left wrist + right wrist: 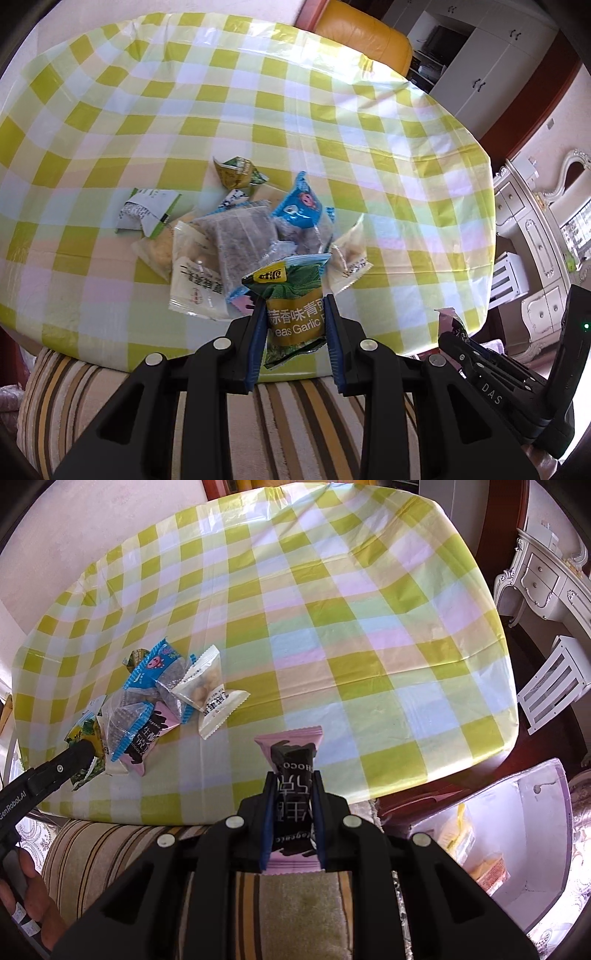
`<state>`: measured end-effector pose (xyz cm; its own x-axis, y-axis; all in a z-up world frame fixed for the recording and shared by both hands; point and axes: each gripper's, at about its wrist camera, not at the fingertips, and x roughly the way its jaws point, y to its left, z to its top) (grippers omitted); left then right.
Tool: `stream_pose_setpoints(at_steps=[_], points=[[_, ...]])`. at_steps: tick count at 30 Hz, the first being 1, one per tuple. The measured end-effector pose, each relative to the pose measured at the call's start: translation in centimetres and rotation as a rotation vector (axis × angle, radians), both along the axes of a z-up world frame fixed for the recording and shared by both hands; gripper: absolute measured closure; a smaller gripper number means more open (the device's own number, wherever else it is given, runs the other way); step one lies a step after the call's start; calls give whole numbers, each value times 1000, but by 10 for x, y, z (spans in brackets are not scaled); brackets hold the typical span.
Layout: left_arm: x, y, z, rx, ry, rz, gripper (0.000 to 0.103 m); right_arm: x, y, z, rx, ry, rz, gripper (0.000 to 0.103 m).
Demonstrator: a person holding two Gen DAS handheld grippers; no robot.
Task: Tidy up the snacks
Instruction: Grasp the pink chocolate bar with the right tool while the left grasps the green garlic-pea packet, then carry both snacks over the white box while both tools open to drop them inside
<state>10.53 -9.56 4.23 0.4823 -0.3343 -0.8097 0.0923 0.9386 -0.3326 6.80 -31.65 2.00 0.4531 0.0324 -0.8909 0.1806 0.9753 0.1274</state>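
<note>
Over a checked table (369,627), the left claw (295,317) grips a green garlic-pea packet (293,314) while the right claw (293,812) clamps a pink chocolate packet (291,760) near the snack pile (166,694).

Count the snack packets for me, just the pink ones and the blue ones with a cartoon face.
Pink packets: 2 (held packet in the right gripper, pile packet)
Blue cartoon packets: 1 (blue packet, in the pile)
Total: 3
</note>
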Motion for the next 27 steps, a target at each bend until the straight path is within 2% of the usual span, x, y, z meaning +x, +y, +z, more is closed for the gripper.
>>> stream_pose_setpoints(at_steps=[14, 24, 27], points=[[-21, -112, 3, 19, -4, -264, 74, -37, -75, -13, -60, 16, -158, 85], [-44, -192, -9, 20, 37, -473, 74, -64, -119, -23, -192, 21, -268, 85], [-51, -212, -17, 26, 63, -530, 74, -71, -131, -28, -204, 27, -291, 85]])
